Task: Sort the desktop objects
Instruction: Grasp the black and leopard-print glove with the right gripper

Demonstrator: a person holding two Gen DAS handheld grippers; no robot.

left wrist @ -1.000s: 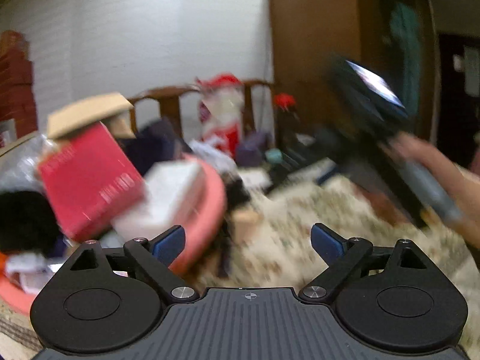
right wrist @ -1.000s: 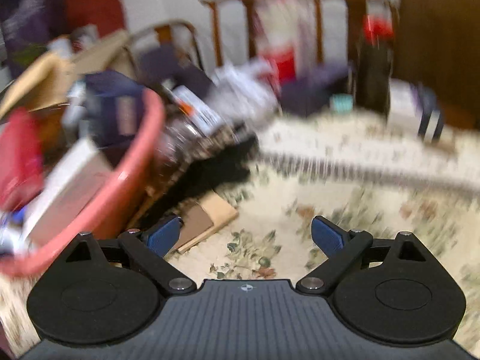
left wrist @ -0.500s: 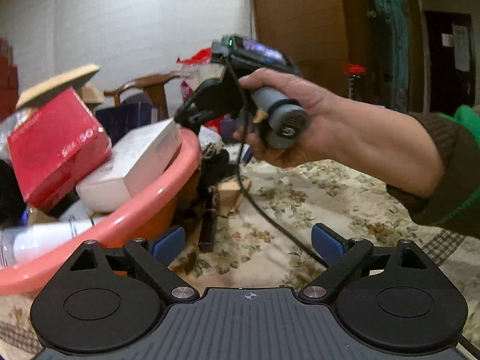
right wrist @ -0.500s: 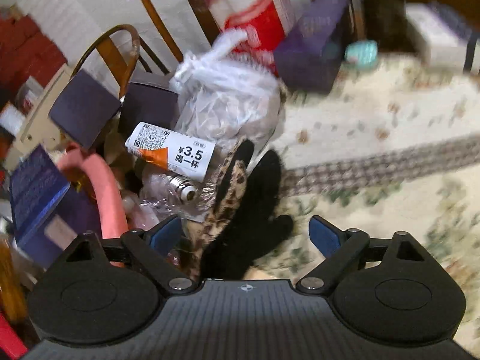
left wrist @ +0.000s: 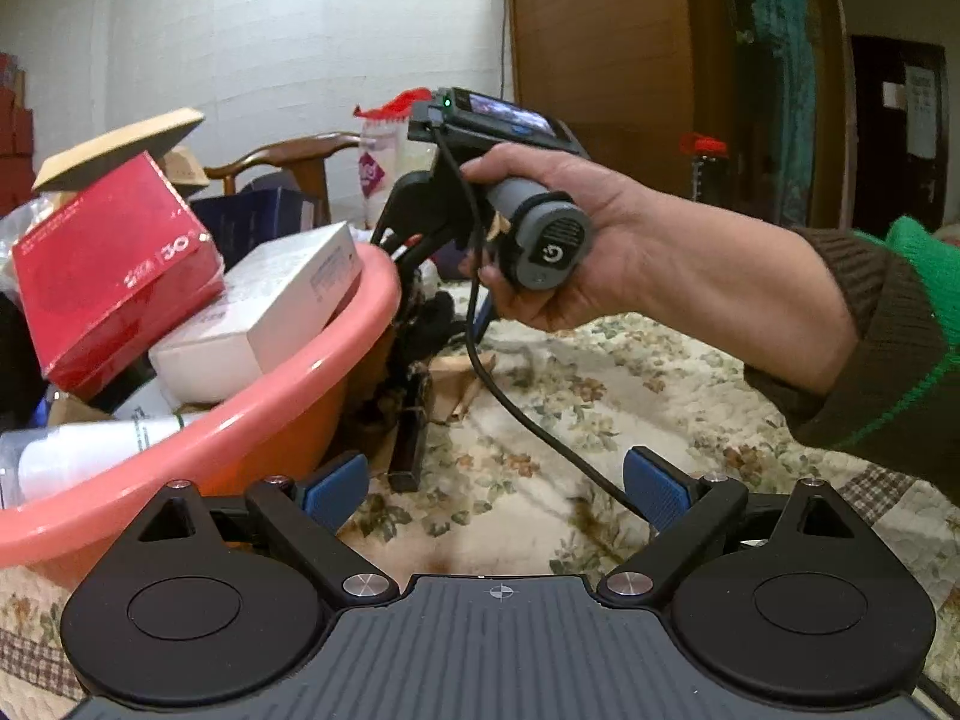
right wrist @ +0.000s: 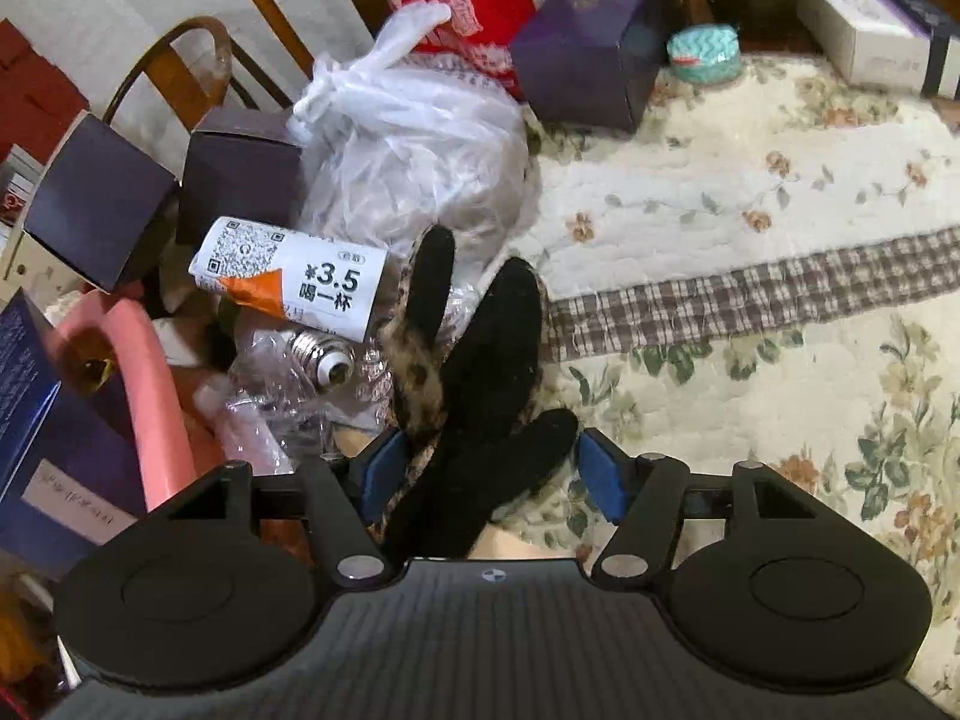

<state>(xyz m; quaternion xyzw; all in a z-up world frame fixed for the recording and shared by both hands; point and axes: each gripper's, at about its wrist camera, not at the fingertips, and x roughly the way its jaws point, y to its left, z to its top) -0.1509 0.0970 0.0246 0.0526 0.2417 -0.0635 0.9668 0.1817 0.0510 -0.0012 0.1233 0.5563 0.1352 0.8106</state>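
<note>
A black glove with a leopard-print lining lies on the floral cloth beside a pink basin. My right gripper points steeply down over the glove's wrist end. Its jaws are closing with the glove between them, and the blue pads stand just at the glove's sides. In the left wrist view a hand holds that gripper behind the basin's rim. My left gripper hangs open over the cloth with nothing between its fingers.
The basin holds a red box, a white box and a bottle. A labelled plastic bottle, a clear bag and dark boxes crowd behind the glove. A slim black object and a cable lie on the cloth.
My right gripper has swung left and tipped down over the black glove, and its jaws have narrowed around it. The hand holding it has come into the left wrist view beside the basin.
</note>
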